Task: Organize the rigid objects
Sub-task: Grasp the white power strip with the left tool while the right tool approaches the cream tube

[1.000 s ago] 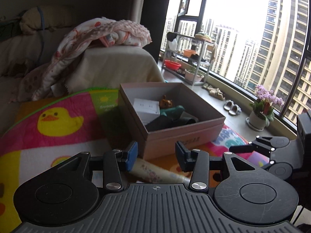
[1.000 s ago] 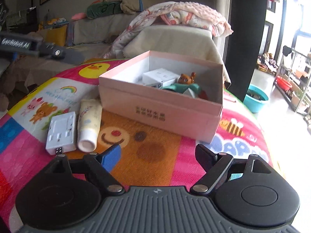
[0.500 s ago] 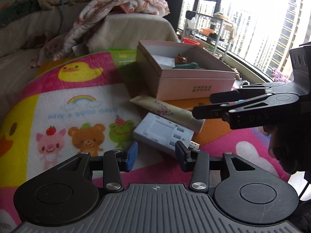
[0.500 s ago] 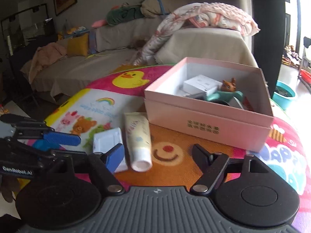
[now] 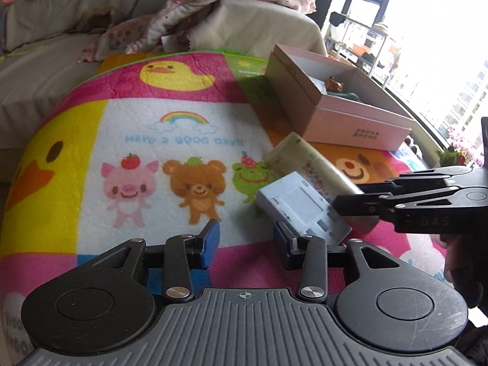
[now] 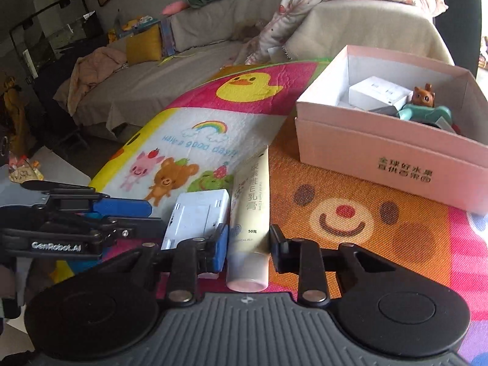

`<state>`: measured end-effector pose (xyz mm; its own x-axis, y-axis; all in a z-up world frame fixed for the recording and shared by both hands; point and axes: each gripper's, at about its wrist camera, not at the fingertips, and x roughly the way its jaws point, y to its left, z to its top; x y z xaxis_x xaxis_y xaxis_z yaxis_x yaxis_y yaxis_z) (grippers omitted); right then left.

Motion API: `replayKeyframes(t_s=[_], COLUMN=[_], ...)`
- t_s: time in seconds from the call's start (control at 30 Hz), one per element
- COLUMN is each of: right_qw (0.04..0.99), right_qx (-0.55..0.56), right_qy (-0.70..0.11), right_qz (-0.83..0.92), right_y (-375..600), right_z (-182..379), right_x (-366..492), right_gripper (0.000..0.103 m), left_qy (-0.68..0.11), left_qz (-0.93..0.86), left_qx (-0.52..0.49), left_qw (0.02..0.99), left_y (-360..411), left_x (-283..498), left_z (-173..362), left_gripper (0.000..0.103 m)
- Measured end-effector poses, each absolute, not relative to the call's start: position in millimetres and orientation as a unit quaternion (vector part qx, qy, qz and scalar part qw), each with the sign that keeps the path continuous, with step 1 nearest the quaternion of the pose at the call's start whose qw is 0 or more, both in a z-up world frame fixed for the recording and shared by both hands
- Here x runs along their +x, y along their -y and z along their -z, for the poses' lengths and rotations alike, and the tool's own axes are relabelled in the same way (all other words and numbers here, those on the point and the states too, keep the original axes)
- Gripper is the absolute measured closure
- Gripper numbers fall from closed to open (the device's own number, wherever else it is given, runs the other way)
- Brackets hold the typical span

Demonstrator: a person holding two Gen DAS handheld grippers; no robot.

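Observation:
A cream tube [image 6: 250, 210] lies on the colourful mat [image 6: 366, 222], cap end toward me, between the open fingers of my right gripper [image 6: 248, 244]. A white flat box [image 6: 198, 216] lies beside it on the left. In the left wrist view the white box [image 5: 300, 202] and the tube [image 5: 308, 161] lie ahead to the right. My left gripper [image 5: 245, 241] is open and empty, its right fingertip at the box's near edge. The pink box [image 6: 387, 149] [image 5: 338, 109] holds a white carton [image 6: 378, 91], a brown figure [image 6: 422, 96] and a teal toy [image 6: 427, 113].
A sofa [image 6: 195, 48] with a patterned blanket [image 5: 238, 0] stands behind the mat. The right gripper's body [image 5: 427, 204] reaches in from the right in the left wrist view. The left gripper [image 6: 76, 222] shows at the left in the right wrist view.
Both grippers have moved down and left toward the tube and white box. The right gripper's fingers now straddle the tube's cap end. The left gripper has come up to the white box.

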<state>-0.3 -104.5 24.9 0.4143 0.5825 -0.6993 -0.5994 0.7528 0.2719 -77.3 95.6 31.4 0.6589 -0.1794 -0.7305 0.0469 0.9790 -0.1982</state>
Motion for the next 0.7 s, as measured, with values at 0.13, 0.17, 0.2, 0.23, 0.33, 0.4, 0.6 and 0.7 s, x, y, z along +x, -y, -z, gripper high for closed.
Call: replayKeyframes(t_s=[0.13,0.17,0.2,0.23,0.33,0.4,0.6,0.7], right_qw=[0.875,0.88,0.883,0.885,0.896,0.901,0.909,0.916], right_qx=[-0.06,-0.071,-0.077,-0.079,-0.091,-0.094,-0.076,-0.09], right_qy=[-0.375,-0.37,-0.368,-0.368,-0.359,-0.354,-0.341,-0.326], right_qz=[-0.301,-0.289,-0.282,-0.275,-0.247,-0.234,-0.227,-0.217], right_y=[120.4,126.0,134.4,142.6,167.2,181.1,191.4,185.9], right_z=[-27.4,-27.6,-27.8,-28.0,-27.0,-23.5,-11.8,-8.1], right_x=[-16.7,-20.4,-23.2,-25.8,-33.3,-35.3,-32.4,-36.0], right_gripper=[0.075,0.075,0.075,0.075,0.075,0.074,0.059,0.051], left_qy=[-0.425,-0.429,-0.433,-0.436,-0.442,-0.446,-0.447,-0.431], left_qz=[0.081,0.088,0.096,0.103,0.115,0.123,0.126,0.117], left_qx=[-0.039,-0.031,-0.026,-0.021,-0.002,0.005,-0.036,-0.12], left_qw=[0.901,0.898,0.896,0.894,0.889,0.886,0.885,0.886], left_y=[-89.3,-86.2,-82.9,-78.3,-61.7,-51.4,-41.4,-51.3], left_x=[-83.5,-85.3,-86.7,-88.8,-91.7,-91.0,-80.6,-67.9], left_z=[-33.1,-33.7,-33.6,-33.7,-32.2,-30.0,-27.5,-28.1], left_gripper=[0.059,0.058,0.056,0.054,0.044,0.023,0.005,0.005])
